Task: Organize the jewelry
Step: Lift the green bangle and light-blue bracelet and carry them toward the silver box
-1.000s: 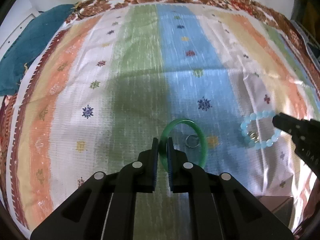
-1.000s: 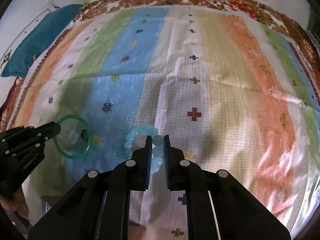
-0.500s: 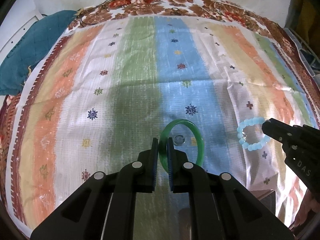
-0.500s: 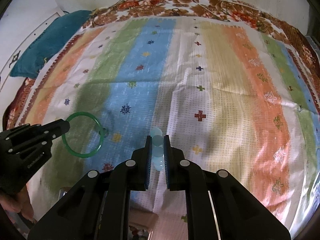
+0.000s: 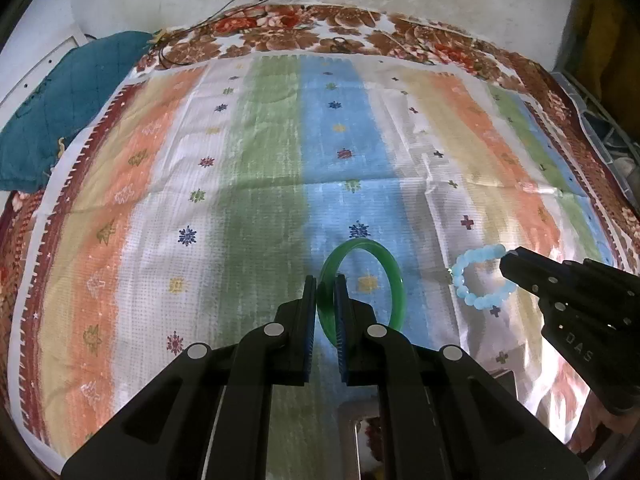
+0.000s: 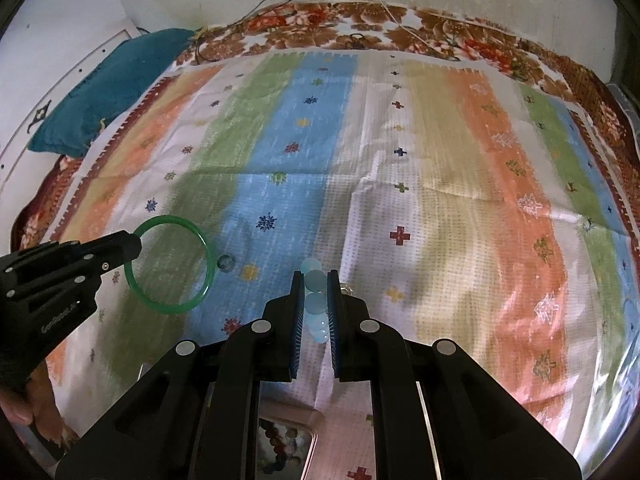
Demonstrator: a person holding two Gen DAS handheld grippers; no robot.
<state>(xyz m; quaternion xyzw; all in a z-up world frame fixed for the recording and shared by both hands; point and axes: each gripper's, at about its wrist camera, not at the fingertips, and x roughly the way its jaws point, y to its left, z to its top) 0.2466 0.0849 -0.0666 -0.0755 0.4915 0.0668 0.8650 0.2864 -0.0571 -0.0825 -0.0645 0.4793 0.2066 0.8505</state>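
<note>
While aloft, green bangle (image 5: 394,280), bead bracelet (image 5: 480,278).

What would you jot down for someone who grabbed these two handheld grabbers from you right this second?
Left gripper: fingers shut on the green bangle, held clear of the striped cloth.
Right gripper: fingers shut on the pale blue bead bracelet, also lifted.
One small ring lies on the cloth, beside the bangle in the right view.
A box with beads shows at the near edge, below the grippers.
Done: both bracelets picked up.
Left: probably set them in the box, then fetch the ring.
</note>
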